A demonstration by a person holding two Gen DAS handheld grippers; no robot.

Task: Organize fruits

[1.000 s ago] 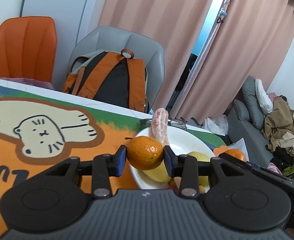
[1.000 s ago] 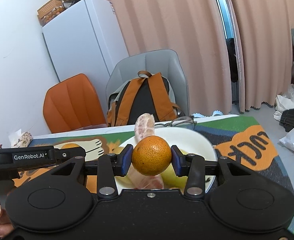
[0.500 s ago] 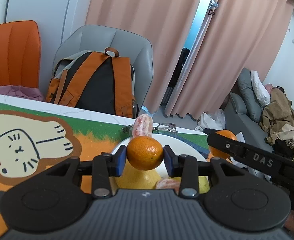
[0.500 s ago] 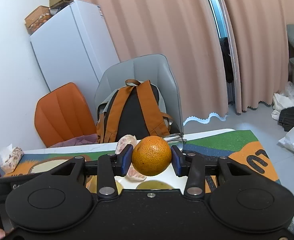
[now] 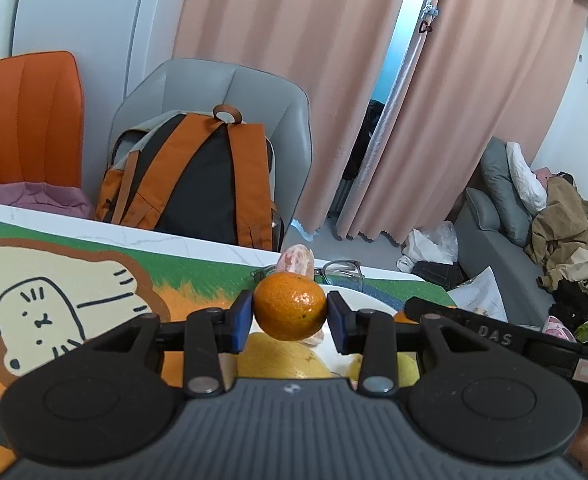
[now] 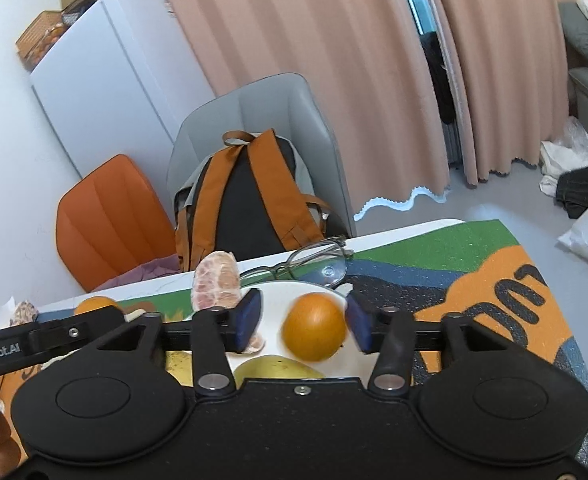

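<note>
We pinch one orange [image 5: 290, 306] in our left gripper [image 5: 289, 322], awaiting room, while right gripper [image 6: 305, 322] opens, its orange [image 6: 314, 327] loose between fingers above the plate [image 6: 281, 290].

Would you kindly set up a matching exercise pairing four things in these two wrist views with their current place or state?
1. left hand-held gripper
2. right hand-held gripper
3. backpack
4. eyeglasses

A. lies on the mat behind the white plate
B. sits on the grey chair
C. jaws opening, blurred orange loose between them
D. clamped on an orange

Pairs: 1-D, 2-C, 3-B, 4-A
</note>
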